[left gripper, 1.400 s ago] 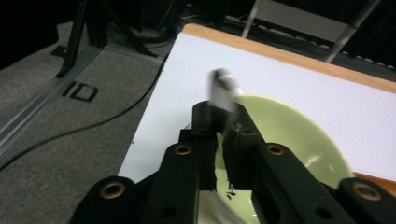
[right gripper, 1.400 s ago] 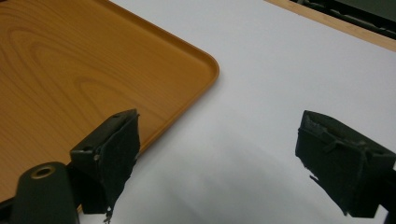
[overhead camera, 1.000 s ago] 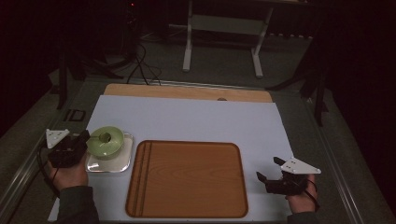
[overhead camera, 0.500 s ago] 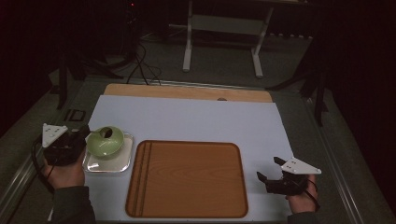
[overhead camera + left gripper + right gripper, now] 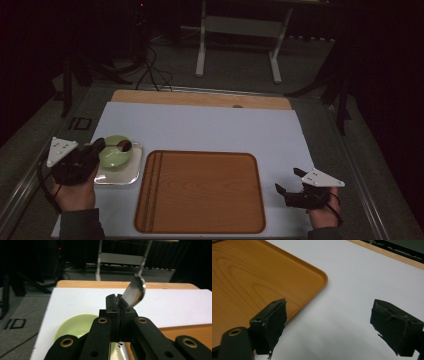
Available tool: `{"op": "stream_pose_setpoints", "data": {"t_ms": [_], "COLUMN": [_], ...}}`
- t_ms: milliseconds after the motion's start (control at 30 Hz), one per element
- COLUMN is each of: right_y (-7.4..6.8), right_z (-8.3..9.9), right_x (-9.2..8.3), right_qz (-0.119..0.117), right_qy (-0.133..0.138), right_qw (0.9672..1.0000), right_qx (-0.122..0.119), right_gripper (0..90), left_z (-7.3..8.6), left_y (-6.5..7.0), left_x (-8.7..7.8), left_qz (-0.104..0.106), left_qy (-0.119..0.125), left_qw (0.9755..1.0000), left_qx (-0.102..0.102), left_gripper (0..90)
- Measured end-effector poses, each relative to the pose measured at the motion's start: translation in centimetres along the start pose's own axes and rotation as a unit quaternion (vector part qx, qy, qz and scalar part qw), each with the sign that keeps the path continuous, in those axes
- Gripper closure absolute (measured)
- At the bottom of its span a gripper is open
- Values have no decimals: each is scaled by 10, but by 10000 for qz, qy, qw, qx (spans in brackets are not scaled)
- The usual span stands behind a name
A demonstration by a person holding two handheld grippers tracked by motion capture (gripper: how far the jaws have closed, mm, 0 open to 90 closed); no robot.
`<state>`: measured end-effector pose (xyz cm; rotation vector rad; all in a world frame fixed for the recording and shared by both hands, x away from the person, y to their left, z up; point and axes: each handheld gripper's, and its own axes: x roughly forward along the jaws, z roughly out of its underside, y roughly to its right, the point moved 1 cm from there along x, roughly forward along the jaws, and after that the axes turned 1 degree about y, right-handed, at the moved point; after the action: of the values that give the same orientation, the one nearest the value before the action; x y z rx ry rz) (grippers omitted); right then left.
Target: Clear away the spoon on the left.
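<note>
The spoon (image 5: 134, 291) is pinched by its handle between the jaws of the left gripper (image 5: 119, 305), its metal bowl sticking up and tilted away to the right, dull silver with a pale sheen along the rim. From above it shows as a dark oval (image 5: 123, 145) over the far edge of the green bowl (image 5: 114, 152); I judge it is held that way so it can be carried clear of the bowl without dragging. The bowl, pale green and glossy, sits on a small white square plate (image 5: 131, 173) at the left of the white surface (image 5: 210, 127), just beside the empty wooden tray (image 5: 200, 192), which looks like the likely landing place. The right gripper (image 5: 291, 182) rests near the tray's right edge with its jaws spread wide and nothing between them, apparently waiting its turn.
</note>
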<state>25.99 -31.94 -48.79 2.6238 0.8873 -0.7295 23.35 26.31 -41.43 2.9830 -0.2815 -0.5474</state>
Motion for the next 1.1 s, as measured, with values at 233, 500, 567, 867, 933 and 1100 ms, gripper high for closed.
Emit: {"op": "stream_pose_setpoints", "data": {"t_ms": [233,500,567,867,933,1100], "right_y": [0,0,0,2,1,2], "right_z": [0,0,0,-1,-1,-1], "right_x": [1,1,1,-1,-1,-1], "right_qz": [14,-13,-20,10,10,12], "right_qy": [-25,-3,-2,38,44,35], "right_qw": [10000,10000,10000,10000,10000,10000], "right_qx": [-6,2,-1,-10,-10,-21], "right_gripper": [137,137,137,137,137,137], "left_z": [9,13,13,13,13,14], "left_y": [6,14,19,36,39,47], "left_x": [2,6,7,6,6,9], "left_qz": [143,319,396,714,758,957], "left_qy": [-101,-432,-517,-679,-739,-890], "left_qw": [9998,9984,9976,9938,9927,9888], "left_qx": [-1,171,227,515,582,719], "left_gripper": [894,895,895,894,893,892]}}
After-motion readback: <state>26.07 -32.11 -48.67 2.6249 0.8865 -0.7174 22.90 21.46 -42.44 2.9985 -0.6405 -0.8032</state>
